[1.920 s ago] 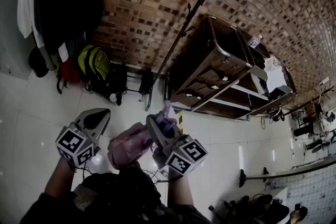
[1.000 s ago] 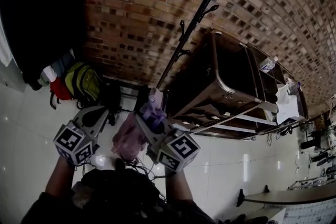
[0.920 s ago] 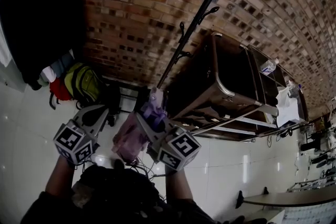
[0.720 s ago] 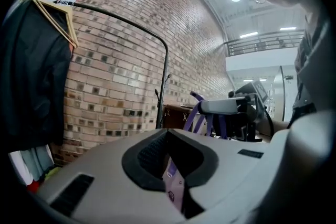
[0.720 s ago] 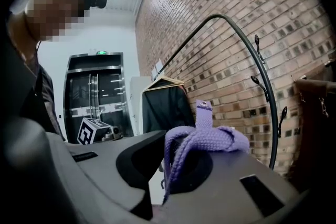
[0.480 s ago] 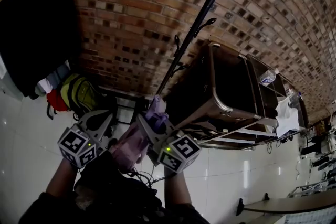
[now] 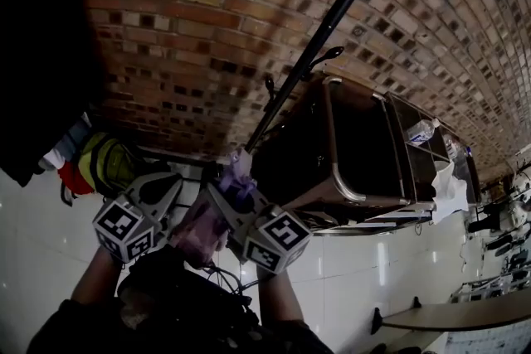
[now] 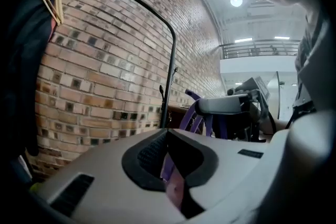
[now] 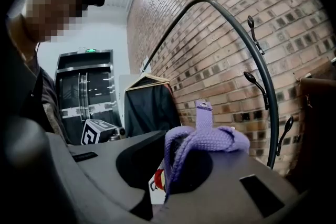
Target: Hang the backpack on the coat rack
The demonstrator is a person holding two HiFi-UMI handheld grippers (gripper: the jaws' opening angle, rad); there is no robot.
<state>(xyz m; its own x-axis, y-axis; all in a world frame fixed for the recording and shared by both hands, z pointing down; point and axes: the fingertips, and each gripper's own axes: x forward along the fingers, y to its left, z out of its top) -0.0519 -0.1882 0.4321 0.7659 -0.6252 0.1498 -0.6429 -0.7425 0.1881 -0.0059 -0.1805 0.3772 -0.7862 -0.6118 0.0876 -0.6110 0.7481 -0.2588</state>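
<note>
**A:** What stands around the coat rack?

**B:** A brick wall (image 7: 191,29) fills everything behind it. The coat rack (image 7: 309,66) is a black pole with a bent top, and small hooks (image 7: 329,55) stick out along it. Just right of the rack is a dark cabinet (image 7: 353,141) with a metal frame. Dark clothes (image 7: 33,54) hang well to the rack's left. Below them a green and yellow bag (image 7: 106,166) sits by the white tiled floor (image 7: 33,220).

**A:** And the backpack?

**B:** The pink backpack (image 7: 202,226) is near the foot of the rack, in front of it. It is held up between the two tongs and is on none of the hooks.

**A:** How are the tongs set?

**B:** The left tongs (image 7: 170,183), left of the rack's foot, are closed on a fold of pink fabric and a bit of purple webbing. The right tongs (image 7: 226,193), nearer the rack, are closed tight on the bunched purple strap (image 9: 206,136). The strap's tab end sticks up above the jaws, with the rack's pole beyond it and apart.
</note>
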